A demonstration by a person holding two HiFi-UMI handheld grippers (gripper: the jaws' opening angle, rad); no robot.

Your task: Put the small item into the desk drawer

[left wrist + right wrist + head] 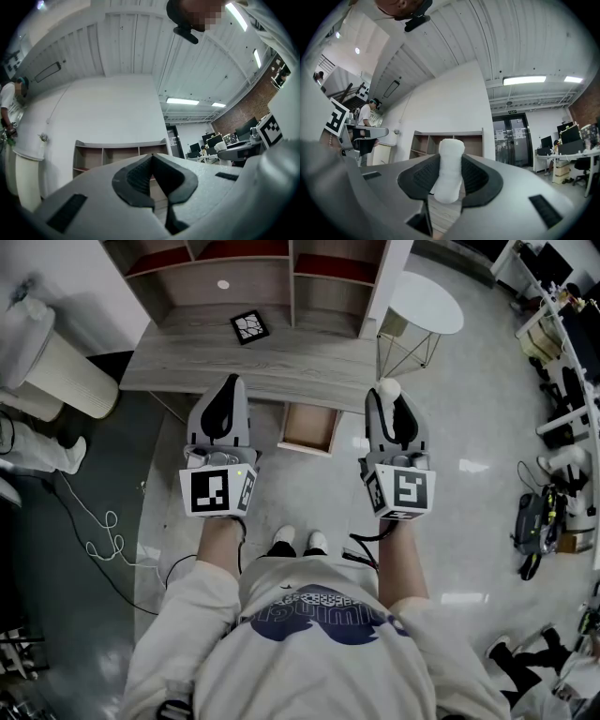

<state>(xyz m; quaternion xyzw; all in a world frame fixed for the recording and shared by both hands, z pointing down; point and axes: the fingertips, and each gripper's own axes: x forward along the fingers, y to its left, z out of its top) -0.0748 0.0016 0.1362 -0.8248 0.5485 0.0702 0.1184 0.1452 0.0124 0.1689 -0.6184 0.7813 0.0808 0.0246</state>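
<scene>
Glossy grey floor (487, 521), round white side table (427, 301)

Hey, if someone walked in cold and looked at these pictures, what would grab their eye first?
First, the small white item, pinched upright in the right tongs near the front edge of the grey desk. Next, the open wooden drawer pulled out of that desk's front, lying between the two tongs in the head view. The left tongs are closed on nothing.
</scene>
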